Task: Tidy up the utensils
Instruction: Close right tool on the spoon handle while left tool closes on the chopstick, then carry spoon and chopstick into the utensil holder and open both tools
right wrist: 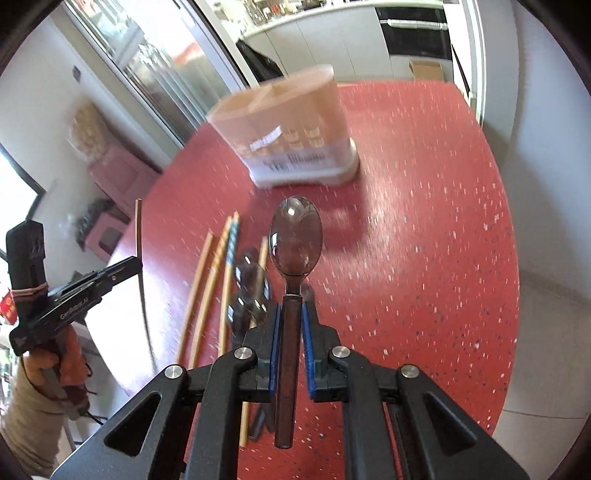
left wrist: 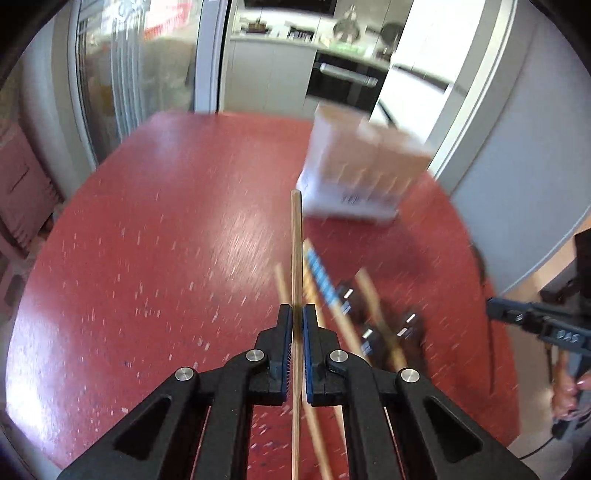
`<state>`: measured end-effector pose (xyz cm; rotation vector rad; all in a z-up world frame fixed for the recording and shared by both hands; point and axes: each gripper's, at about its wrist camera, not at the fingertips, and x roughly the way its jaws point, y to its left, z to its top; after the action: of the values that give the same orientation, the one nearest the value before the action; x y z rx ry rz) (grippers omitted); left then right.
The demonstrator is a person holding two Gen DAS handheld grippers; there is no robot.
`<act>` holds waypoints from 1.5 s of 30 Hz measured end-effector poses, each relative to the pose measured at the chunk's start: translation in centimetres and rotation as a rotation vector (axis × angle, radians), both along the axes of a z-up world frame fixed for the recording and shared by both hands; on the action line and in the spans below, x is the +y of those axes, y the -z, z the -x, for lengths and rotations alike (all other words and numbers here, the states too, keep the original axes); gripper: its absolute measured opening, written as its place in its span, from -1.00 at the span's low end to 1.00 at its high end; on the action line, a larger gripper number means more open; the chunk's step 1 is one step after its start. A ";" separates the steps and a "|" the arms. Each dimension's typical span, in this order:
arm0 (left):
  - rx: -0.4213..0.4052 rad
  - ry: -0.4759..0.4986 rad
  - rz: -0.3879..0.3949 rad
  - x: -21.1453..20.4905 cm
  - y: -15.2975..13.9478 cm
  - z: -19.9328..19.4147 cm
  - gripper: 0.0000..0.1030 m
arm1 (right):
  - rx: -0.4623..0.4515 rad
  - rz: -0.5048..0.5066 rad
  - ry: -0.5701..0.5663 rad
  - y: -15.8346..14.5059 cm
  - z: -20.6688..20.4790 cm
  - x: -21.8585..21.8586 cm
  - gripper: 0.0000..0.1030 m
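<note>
Round red table (right wrist: 424,206) flecked with white, set in a bright kitchen with white cabinets and a black oven (right wrist: 413,33) beyond the far edge. Beige compartmented utensil holder on a white base (right wrist: 295,136) near the far edge; label blurred, unreadable. "GenRobot.AI" printed on the left tongs (right wrist: 137,264), clamped on one thin wooden chopstick (left wrist: 296,251). Right tongs (right wrist: 291,317) clamped on a dark translucent plastic spoon (right wrist: 295,236). Remaining chopsticks and dark spoons (right wrist: 236,280) loose by the near edge. Right half of the table open.

Red white-speckled table (right wrist: 424,221), tan chopstick (left wrist: 296,251), dark translucent brown spoon (right wrist: 295,236), beige-and-white holder (right wrist: 295,129)
</note>
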<state>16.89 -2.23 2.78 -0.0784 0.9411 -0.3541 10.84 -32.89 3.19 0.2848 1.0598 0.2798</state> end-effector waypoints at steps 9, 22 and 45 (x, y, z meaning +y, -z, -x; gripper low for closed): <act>-0.112 0.013 0.093 -0.2 -5.0 0.0 -0.33 | -0.102 -0.021 0.008 -4.8 -1.2 0.4 -0.76; -0.243 0.046 0.126 -0.5 -12.1 -1.1 -0.33 | -0.199 -0.035 0.009 -9.0 -3.8 0.9 -0.76; -0.303 -0.016 0.145 -5.2 -13.3 -16.8 -0.33 | -0.492 0.153 0.064 -9.6 -19.8 3.0 -0.76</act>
<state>33.72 -7.47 16.04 -0.1600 0.6140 -0.4068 30.62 -29.92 12.79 0.1019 0.5804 0.1960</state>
